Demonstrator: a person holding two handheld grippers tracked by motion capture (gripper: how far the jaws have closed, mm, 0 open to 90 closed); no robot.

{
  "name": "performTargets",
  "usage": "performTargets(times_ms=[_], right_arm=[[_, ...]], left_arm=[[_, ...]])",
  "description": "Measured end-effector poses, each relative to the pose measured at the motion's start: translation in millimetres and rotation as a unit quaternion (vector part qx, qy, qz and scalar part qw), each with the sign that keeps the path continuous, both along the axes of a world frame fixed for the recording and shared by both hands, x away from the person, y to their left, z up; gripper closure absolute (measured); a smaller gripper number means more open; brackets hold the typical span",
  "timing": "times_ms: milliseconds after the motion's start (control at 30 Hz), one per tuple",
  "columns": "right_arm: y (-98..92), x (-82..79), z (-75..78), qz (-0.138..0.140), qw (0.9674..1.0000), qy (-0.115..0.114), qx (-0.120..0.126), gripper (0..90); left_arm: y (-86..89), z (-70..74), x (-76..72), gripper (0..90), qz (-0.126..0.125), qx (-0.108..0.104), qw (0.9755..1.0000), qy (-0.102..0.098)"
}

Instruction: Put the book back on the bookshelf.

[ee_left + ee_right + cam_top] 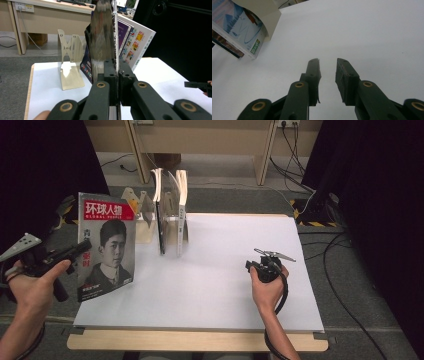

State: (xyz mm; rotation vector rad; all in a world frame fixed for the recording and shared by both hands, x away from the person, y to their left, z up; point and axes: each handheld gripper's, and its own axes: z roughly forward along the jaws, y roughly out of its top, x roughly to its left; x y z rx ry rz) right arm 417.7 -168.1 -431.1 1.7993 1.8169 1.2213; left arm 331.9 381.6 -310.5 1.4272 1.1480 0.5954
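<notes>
Left tongs [82, 247]: you are clamping them tight on the magazine's [106, 245] edge, holding it upright at the surface's left side, likely to slot it among the books [170, 212].
Right tongs [261, 264]: you are resting them partly open and empty over the bare white surface [225, 285], keeping clear.
Bookend [70, 65]: standing beside the upright books, bracing them.
Room: grey carpet, cables trailing, dark curtains flanking a wooden desk behind.
</notes>
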Motion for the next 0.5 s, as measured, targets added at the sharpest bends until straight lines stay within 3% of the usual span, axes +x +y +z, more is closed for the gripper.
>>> performTargets(times_ms=[500], right_arm=[[-3.4,-0.9,-1.1,-0.006,1.0000,0.004,0.000,72.6]], left_arm=[[2.7,-0.9,27.0,86.7,0.027,-0.007,0.9996,0.006]])
